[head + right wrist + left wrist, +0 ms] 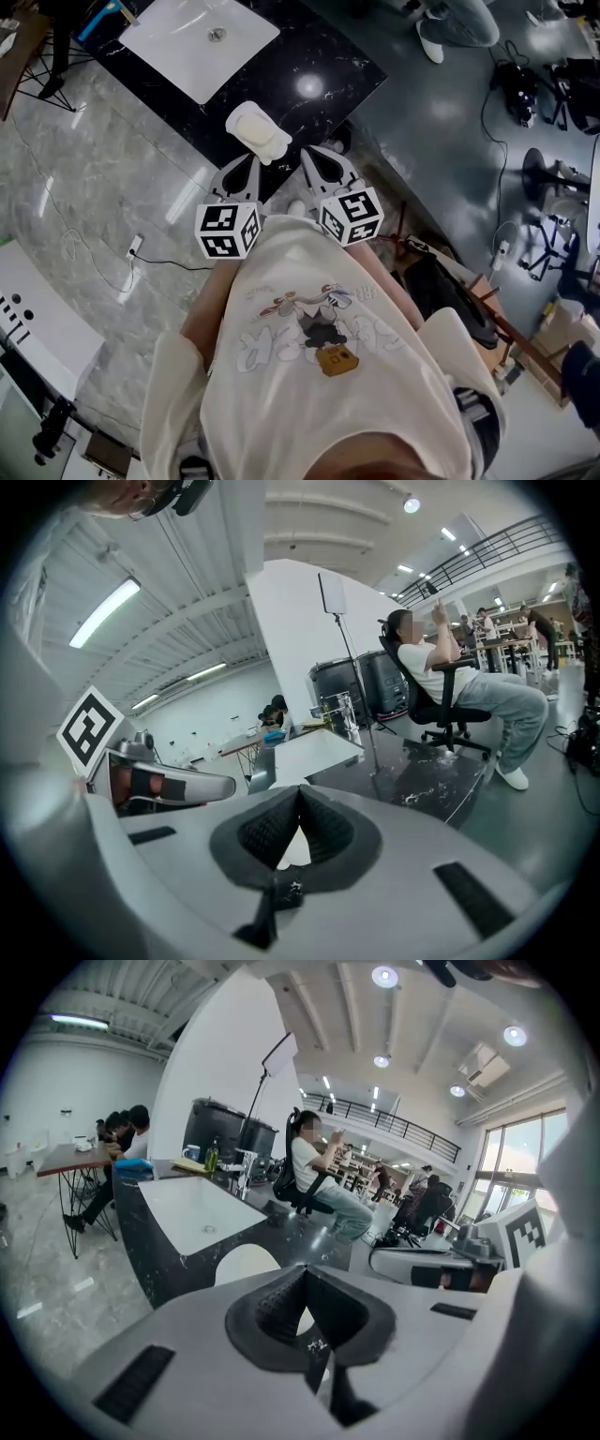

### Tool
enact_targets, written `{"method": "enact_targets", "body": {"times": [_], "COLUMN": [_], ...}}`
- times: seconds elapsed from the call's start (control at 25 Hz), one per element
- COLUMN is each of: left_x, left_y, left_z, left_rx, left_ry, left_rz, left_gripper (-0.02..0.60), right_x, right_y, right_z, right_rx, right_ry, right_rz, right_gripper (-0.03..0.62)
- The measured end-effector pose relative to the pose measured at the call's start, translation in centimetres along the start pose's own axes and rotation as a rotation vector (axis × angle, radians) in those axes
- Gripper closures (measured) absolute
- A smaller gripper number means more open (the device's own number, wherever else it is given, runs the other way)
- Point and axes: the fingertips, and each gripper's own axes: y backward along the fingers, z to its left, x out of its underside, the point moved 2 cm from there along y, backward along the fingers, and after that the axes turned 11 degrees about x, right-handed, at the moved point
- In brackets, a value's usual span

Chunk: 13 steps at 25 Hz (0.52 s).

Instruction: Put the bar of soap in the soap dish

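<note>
- My left hand-held gripper (302,1279) is fully closed on nothing
- My right hand-held gripper (298,797) is closed too, empty
- The bar of soap (251,125) seems to lie in the soap dish (276,147), at 12 o'clock from both, on the worktop (323,66) edge

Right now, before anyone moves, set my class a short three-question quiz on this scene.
1. True or false: the left gripper and the right gripper both have their fingers together, with nothing held.
2. The soap dish stands on: A the floor; B the black counter; C a chair.
3. Name the white fixture set into the counter.

Key: 1 true; 2 B; 3 the sink.
</note>
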Motion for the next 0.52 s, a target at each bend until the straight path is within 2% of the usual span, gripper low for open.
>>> {"method": "enact_targets", "body": {"times": [0.2,0.52], "left_x": [0.8,0.5], "left_y": [0.8,1.7], "left_z": [0.1,1.5], "left_rx": [-0.026,-0.016], "left_ry": [0.012,0.007], "left_rz": [0.012,0.01], "left_gripper": [0.575,0.575], "right_x": [1.1,0.9], "right_y": [-0.1,-1.5], "right_z": [1.6,4.1], "right_rx": [-0.058,-0.084], "right_ry": [0.014,0.077], "right_rz": [0.039,0.03], "right_gripper": [0.588,0.588]}}
